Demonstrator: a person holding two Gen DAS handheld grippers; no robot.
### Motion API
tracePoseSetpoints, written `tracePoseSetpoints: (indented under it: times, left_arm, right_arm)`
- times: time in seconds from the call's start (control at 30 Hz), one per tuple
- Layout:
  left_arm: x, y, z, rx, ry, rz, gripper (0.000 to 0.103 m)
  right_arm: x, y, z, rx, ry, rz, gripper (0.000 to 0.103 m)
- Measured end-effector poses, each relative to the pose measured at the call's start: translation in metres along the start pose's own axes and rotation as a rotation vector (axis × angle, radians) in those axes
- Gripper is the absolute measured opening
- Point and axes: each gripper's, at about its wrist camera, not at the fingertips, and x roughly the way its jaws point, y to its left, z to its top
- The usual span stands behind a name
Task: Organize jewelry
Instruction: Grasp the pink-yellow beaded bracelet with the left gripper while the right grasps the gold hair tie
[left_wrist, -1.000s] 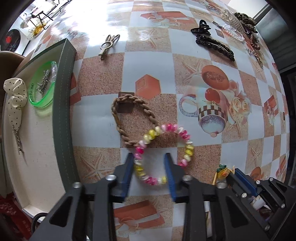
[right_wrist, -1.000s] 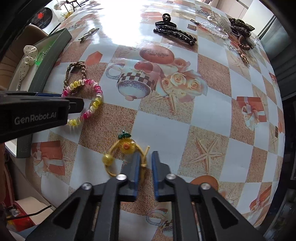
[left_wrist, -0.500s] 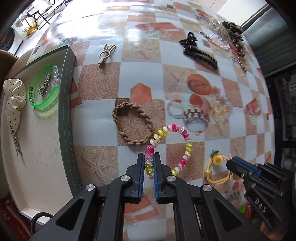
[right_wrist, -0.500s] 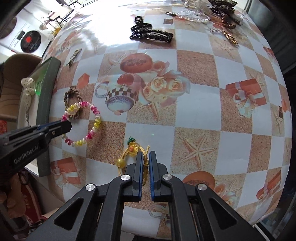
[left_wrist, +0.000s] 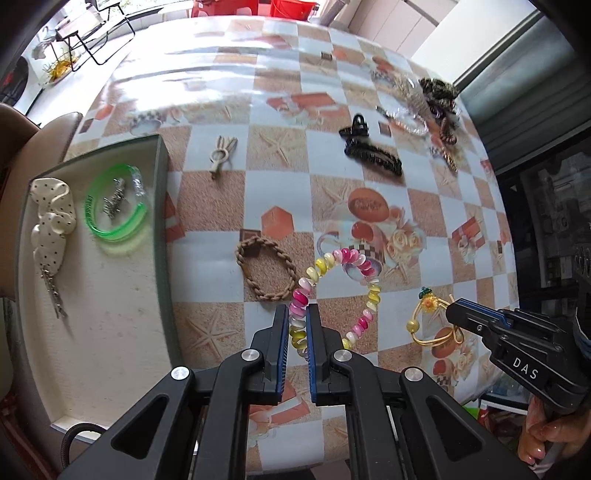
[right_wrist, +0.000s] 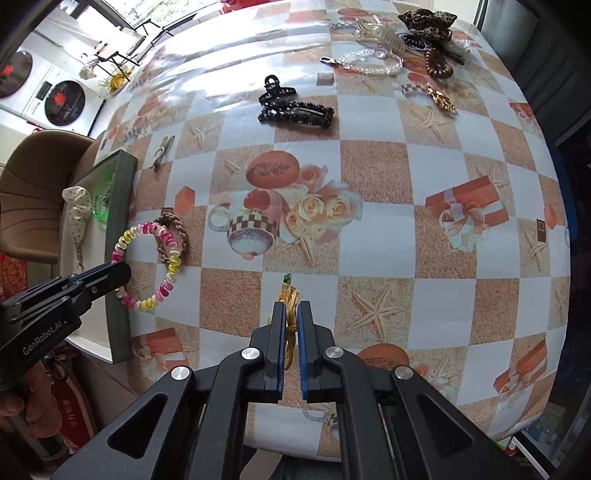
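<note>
Pinching one band each, both grippers hold their catch above the table (right_wrist: 369, 177).

Left gripper (left_wrist: 297, 325) has its fingers pressed onto the near arc of the coil band (left_wrist: 334, 291), which looks light, springy and slick, so a hold across the coils should do; the rest of it hangs free beside the braided band (left_wrist: 266, 271). Right gripper (right_wrist: 291, 321) nips the gold band (right_wrist: 290, 299) edge-on, thin and probably floppy. I count three items in the tray (left_wrist: 161, 221), one braided band, one small clip, two black claws, and a far heap too tangled to count.
</note>
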Motion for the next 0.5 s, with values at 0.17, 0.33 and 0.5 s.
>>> tracePoseSetpoints:
  times: [0.17,0.33,0.5]
  left_arm:
    - [-0.015,0.012,0.0,-0.022,-0.037,-0.002,0.012]
    - [-0.029,0.029,-0.002,-0.062,-0.071,0.001,0.012]
    - [-0.041,0.051,-0.007,-0.111,-0.1,0.011,0.012]
  right_arm:
    - [-0.003,0.017,0.011,-0.022,-0.01,0.01,0.006]
    - [-0.011,0.038,0.022,-0.067,-0.026,0.02,0.006]
    - [-0.018,0.067,0.036,-0.123,-0.046,0.044,0.006]
